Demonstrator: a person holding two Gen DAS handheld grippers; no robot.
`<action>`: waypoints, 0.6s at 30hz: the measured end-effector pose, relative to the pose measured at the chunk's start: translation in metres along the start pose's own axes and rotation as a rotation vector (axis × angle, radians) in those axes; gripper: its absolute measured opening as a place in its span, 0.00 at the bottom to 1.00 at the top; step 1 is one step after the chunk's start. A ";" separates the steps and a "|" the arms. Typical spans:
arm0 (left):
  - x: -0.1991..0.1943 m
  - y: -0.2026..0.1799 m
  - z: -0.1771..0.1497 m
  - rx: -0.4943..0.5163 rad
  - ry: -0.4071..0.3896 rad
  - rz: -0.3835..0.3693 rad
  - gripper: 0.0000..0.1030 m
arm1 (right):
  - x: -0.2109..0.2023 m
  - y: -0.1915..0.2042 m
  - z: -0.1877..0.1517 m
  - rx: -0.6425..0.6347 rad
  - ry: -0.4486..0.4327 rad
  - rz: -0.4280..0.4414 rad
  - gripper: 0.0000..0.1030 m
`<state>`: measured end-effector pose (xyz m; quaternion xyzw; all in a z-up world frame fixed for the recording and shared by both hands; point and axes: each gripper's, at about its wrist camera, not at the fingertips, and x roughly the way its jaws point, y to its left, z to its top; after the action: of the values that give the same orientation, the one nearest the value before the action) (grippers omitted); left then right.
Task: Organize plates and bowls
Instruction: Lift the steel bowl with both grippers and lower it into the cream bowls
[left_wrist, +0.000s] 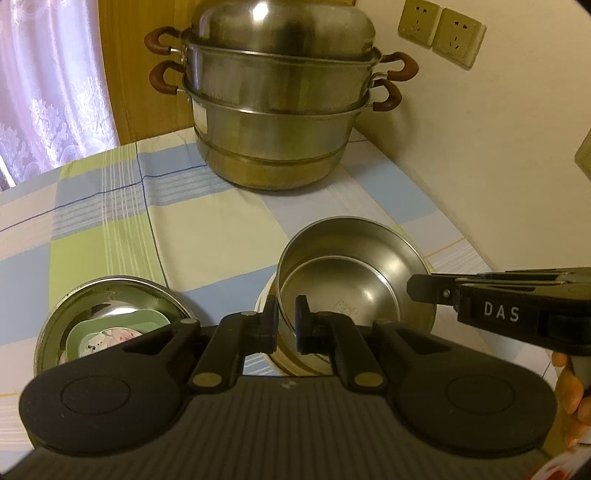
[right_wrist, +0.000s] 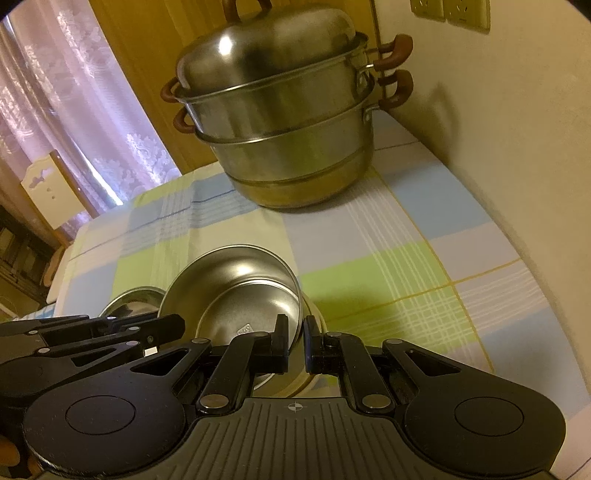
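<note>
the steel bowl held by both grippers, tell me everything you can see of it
The steel bowl is round, brushed stainless metal with a thin rolled rim, a flat bottom ring and a small stamped mark inside; it looks empty. It is tilted, its opening facing the cameras. The left hand-held gripper is shut on its near rim, and the right hand-held gripper is shut on the rim opposite. Below it sits a pale round dish; contact between them is unclear. It hangs over the checked tablecloth.

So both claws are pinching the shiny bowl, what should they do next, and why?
Probably carry the steel bowl left and lower it into the bigger bowl. The left claw and right claw each pinch its rim, it's tilted above a white dish, and bowls belong nested.
</note>
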<state>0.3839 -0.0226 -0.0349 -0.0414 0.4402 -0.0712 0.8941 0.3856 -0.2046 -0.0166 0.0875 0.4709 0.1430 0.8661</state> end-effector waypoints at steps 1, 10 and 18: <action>0.002 0.000 0.000 -0.002 0.003 0.001 0.07 | 0.002 -0.001 0.000 0.001 0.003 0.001 0.08; 0.013 0.003 0.000 0.000 0.029 0.010 0.07 | 0.016 -0.003 0.000 0.002 0.035 0.003 0.08; 0.022 0.004 -0.003 -0.003 0.050 0.011 0.07 | 0.026 -0.007 -0.002 0.010 0.056 -0.002 0.08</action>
<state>0.3957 -0.0223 -0.0545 -0.0387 0.4628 -0.0667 0.8831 0.3986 -0.2023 -0.0398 0.0871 0.4956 0.1420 0.8524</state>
